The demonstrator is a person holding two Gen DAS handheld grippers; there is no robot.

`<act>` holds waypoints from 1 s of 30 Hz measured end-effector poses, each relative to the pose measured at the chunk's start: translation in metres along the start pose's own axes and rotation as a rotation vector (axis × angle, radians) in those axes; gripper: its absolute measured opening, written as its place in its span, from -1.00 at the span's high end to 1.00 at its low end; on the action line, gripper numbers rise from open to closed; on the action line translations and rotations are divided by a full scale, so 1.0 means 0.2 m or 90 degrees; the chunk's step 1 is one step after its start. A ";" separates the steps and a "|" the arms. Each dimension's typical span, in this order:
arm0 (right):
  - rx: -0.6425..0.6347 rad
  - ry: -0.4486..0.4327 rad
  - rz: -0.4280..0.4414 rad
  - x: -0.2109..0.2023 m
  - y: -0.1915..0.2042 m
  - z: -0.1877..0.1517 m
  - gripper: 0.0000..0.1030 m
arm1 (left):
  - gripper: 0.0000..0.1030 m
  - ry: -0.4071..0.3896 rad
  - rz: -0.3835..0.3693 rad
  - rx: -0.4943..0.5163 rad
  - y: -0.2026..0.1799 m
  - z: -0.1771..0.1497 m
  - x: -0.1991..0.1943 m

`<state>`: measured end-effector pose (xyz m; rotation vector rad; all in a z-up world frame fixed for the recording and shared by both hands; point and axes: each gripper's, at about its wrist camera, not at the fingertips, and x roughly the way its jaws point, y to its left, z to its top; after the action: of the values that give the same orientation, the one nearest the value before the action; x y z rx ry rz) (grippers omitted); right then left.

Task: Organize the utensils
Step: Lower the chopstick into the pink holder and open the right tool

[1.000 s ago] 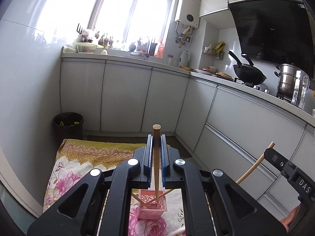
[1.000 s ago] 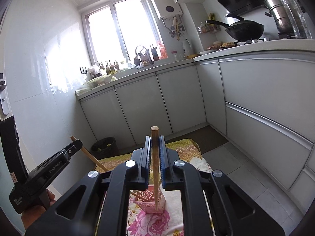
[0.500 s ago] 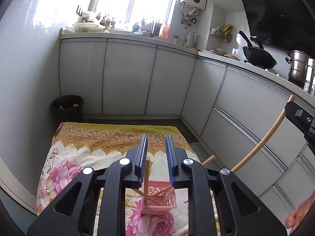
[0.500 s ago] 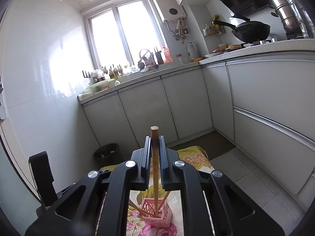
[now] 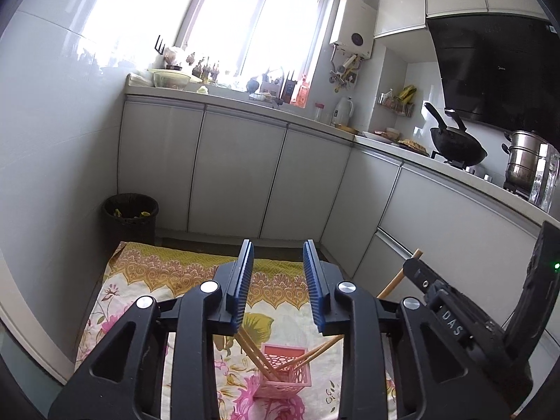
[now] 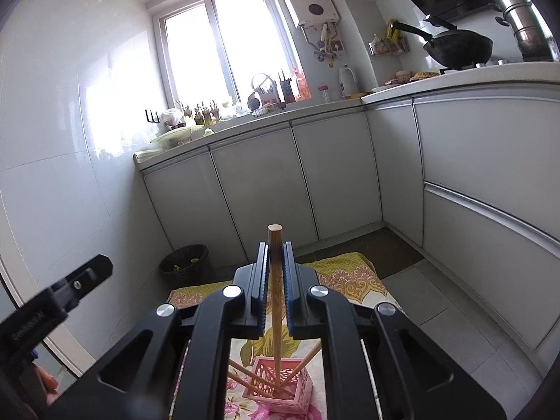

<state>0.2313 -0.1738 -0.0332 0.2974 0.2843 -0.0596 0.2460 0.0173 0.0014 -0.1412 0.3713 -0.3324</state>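
Observation:
A pink lattice basket (image 5: 283,367) stands on a floral cloth (image 5: 147,273) and holds several wooden chopsticks (image 5: 255,353) leaning in it. My left gripper (image 5: 278,280) is open and empty above the basket. My right gripper (image 6: 275,273) is shut on a wooden chopstick (image 6: 274,280), held upright with its lower end inside the basket (image 6: 280,385). The right gripper also shows at the right of the left wrist view (image 5: 455,318), with the chopstick's top end (image 5: 399,278) beside it. The left gripper shows at the left edge of the right wrist view (image 6: 59,301).
A black waste bin (image 5: 130,217) stands by the white wall at the cloth's far corner. White cabinets (image 5: 238,175) run along the back and right. The counter carries a wok (image 5: 456,147), a steel pot (image 5: 525,157) and bottles.
My left gripper has opened and let go of its chopstick, which now leans in the basket. My right gripper has lowered its chopstick into the basket.

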 end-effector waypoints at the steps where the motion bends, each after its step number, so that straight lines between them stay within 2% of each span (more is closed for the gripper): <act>1: 0.001 0.006 -0.004 0.02 0.00 -0.01 0.84 | 0.41 0.004 0.000 0.001 0.00 0.00 0.00; 6: -0.003 0.042 -0.018 0.09 0.01 -0.07 0.79 | 0.41 0.013 0.011 -0.002 0.03 -0.01 0.02; 8: -0.007 0.052 -0.033 0.10 0.01 -0.08 0.39 | 0.34 0.013 0.014 -0.008 0.04 -0.01 0.01; 10: -0.005 0.038 -0.042 0.08 0.02 -0.09 -0.30 | 0.29 0.008 0.015 -0.010 0.05 0.00 -0.01; 14: -0.011 0.013 -0.059 0.02 0.03 -0.06 -0.53 | 0.21 0.004 0.017 -0.009 0.04 0.01 -0.04; 16: -0.008 0.009 -0.062 -0.01 0.03 -0.05 -0.72 | 0.17 0.006 0.016 -0.006 0.04 0.01 -0.05; 18: -0.006 -0.001 -0.071 -0.05 0.03 -0.04 -0.76 | 0.12 0.006 0.018 -0.001 0.03 0.01 -0.07; 21: -0.002 -0.004 -0.082 -0.10 0.02 -0.03 -0.87 | -0.09 0.002 0.016 0.006 0.01 0.01 -0.10; 24: 0.008 0.002 -0.094 -0.16 0.00 -0.03 -0.87 | -0.30 -0.005 0.011 0.014 -0.01 0.02 -0.15; 28: 0.020 0.016 -0.105 -0.24 -0.05 -0.04 -0.87 | -0.67 -0.010 0.004 0.030 -0.05 0.02 -0.22; 30: 0.027 0.017 -0.114 -0.30 -0.08 -0.05 -0.87 | -0.73 -0.005 0.000 0.051 -0.07 0.01 -0.25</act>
<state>0.1695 -0.1859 -0.0307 0.3146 0.3365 -0.2392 0.1992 0.0205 0.0229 -0.0645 0.3492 -0.3462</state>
